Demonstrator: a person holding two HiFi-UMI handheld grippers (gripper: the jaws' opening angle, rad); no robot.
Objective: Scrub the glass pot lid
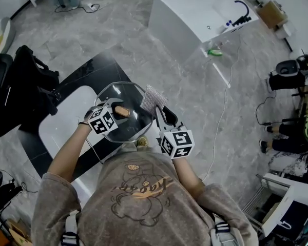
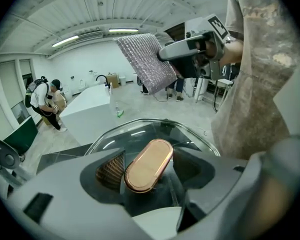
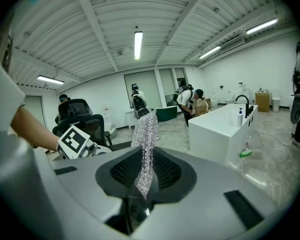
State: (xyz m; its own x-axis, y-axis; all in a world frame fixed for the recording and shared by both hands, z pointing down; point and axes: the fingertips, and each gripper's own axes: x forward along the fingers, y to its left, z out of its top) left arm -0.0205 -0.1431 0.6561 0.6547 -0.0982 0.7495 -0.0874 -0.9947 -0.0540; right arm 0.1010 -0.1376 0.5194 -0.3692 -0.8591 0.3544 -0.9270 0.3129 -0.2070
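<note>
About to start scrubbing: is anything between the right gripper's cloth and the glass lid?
Nothing visible. The mesh cloth in the right gripper hangs near the rim of the glass pot lid, open air between. Only the left gripper, shut on the handle, covers the lid's middle.

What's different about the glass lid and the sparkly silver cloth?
The glass lid is round, clear and stiff. The silver cloth is a glittery, floppy rectangle, and much smaller than the lid. The left gripper holds the lid by its copper-coloured knob, while the right gripper pinches the cloth by its edge. Both are held up, one in each gripper.
</note>
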